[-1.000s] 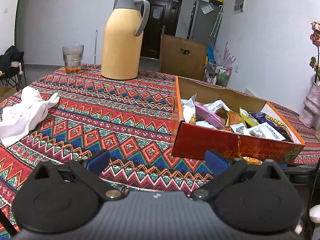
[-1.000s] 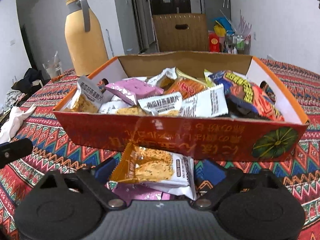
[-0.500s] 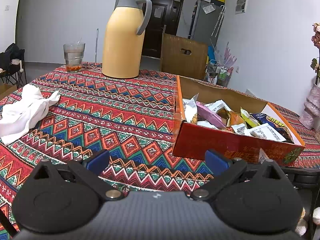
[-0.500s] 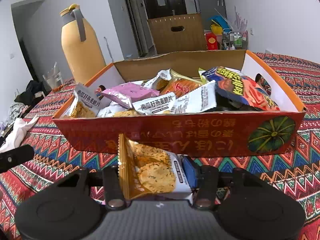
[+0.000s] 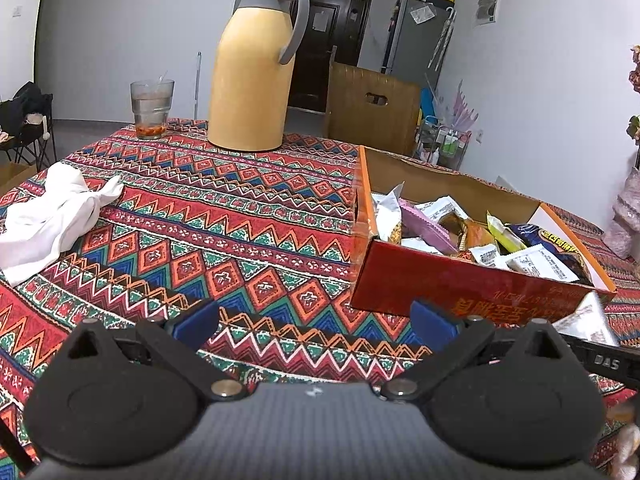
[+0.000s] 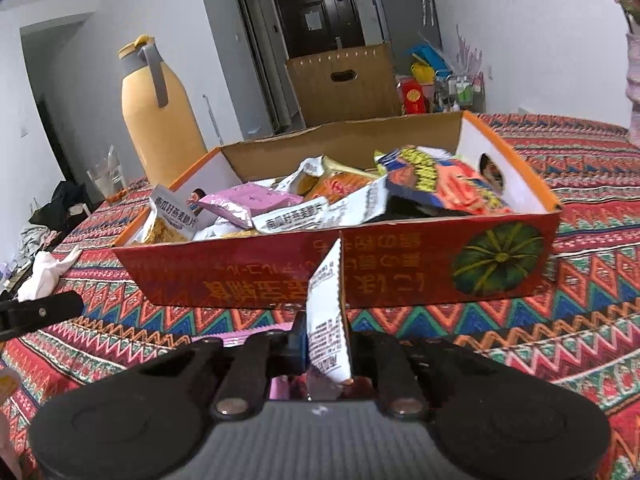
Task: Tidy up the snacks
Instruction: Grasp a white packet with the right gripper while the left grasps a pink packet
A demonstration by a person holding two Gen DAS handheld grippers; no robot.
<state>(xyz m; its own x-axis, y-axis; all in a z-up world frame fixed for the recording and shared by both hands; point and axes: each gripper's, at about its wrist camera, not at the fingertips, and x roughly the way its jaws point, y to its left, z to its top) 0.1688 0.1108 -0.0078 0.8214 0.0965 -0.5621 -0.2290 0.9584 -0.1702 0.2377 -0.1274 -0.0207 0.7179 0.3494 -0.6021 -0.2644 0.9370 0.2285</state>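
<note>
Jaws of the right gripper [image 6: 320, 344], wide a second ago, have clamped a snack packet [image 6: 326, 316] on edge at lower centre, lifted before the box [image 6: 400, 276]. Next, I judge, it goes into the box. Left gripper [image 5: 316, 320] hangs open, empty, low in its frame.

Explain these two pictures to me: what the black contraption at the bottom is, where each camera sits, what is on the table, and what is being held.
No robot here: a person holds a two-finger gripper in each hand, each with a camera looking along its fingers. In the left view the left gripper is open and empty. In the right view the right gripper is shut on a white snack packet. On the patterned tablecloth sit a red cardboard box full of snacks, a yellow thermos jug, a glass tumbler and a white crumpled cloth.
</note>
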